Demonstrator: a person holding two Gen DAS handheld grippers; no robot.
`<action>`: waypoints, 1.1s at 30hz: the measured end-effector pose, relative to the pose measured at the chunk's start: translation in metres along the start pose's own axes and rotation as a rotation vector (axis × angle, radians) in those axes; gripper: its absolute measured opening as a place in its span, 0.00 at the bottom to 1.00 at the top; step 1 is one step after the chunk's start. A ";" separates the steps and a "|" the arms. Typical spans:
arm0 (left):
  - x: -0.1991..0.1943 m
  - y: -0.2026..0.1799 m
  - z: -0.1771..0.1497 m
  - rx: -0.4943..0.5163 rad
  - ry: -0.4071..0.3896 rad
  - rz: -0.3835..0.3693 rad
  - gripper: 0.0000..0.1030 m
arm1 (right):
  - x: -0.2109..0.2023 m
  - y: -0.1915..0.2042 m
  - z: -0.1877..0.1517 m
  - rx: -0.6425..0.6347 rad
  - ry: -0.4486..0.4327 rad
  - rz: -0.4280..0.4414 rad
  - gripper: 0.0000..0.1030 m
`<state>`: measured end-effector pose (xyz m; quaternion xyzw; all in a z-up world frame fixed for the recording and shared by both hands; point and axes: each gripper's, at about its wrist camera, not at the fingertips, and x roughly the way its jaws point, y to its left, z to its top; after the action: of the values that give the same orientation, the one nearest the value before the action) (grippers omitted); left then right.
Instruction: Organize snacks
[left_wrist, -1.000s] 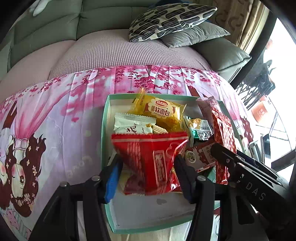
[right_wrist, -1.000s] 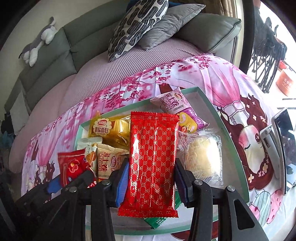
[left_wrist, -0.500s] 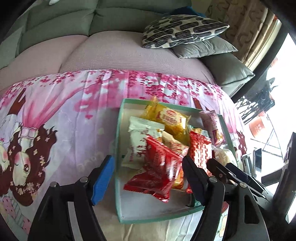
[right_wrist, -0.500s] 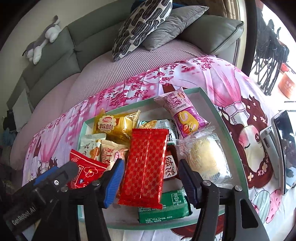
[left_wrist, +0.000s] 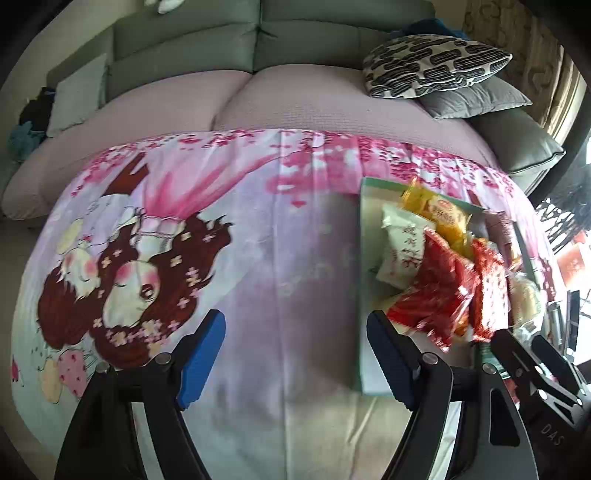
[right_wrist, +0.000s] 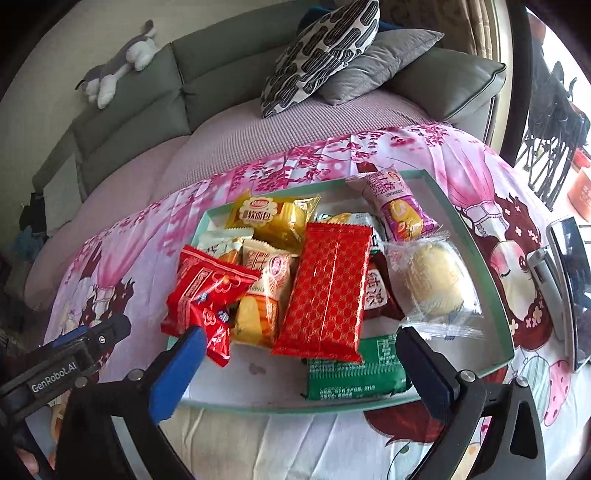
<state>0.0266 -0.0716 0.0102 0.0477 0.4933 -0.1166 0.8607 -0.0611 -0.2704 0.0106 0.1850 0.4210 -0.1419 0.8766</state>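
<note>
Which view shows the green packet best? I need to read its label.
The right wrist view: the green packet lies flat at the tray's near edge, its printed face open to the camera, one end under the long red packet. The left wrist view shows only a blurred green sliver.

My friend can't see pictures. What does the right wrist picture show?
A green tray on a pink cartoon cloth is full of snack packets, with a long red patterned packet lying on top in the middle. The right gripper hangs over the tray's near edge, jaws opening, nothing between them.
</note>
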 end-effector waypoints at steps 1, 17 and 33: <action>0.000 0.002 -0.004 0.000 -0.001 0.018 0.77 | -0.001 0.001 -0.003 -0.003 0.002 -0.001 1.00; 0.000 0.029 -0.051 -0.031 0.058 0.081 0.77 | -0.006 0.018 -0.044 -0.061 0.064 -0.012 1.00; 0.008 0.034 -0.052 -0.047 0.100 0.099 0.77 | -0.002 0.028 -0.044 -0.108 0.075 -0.040 1.00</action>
<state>-0.0044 -0.0297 -0.0239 0.0573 0.5353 -0.0599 0.8406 -0.0811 -0.2263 -0.0073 0.1343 0.4641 -0.1293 0.8660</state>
